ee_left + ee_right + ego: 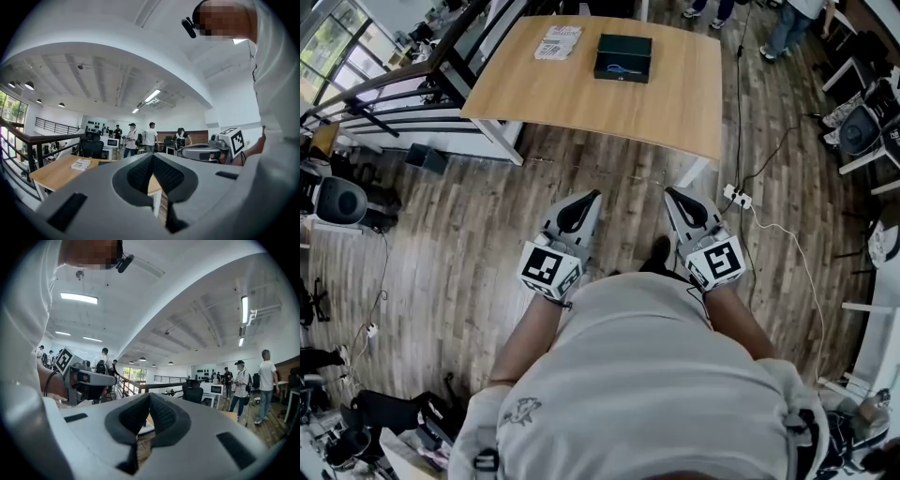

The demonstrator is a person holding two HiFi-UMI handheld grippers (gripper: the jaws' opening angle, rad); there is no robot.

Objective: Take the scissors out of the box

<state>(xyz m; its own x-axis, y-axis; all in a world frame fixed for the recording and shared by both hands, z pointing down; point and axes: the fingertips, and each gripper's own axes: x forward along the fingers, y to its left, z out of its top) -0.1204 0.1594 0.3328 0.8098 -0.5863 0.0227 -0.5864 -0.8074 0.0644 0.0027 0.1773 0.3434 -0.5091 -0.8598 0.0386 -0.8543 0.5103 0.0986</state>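
Note:
A dark open box stands on the far part of a wooden table, and blue-handled scissors lie inside it. My left gripper and right gripper hang side by side in front of my chest, over the floor and well short of the table. Both point level toward the table, and both are shut with nothing between the pads. In the left gripper view the jaws meet at the tips, with the table beyond them. The right gripper view shows its own jaws touching too.
A printed booklet lies on the table left of the box. A power strip and its cables run over the wooden floor at the right. A railing borders the left, chairs stand far right, and people stand beyond the table.

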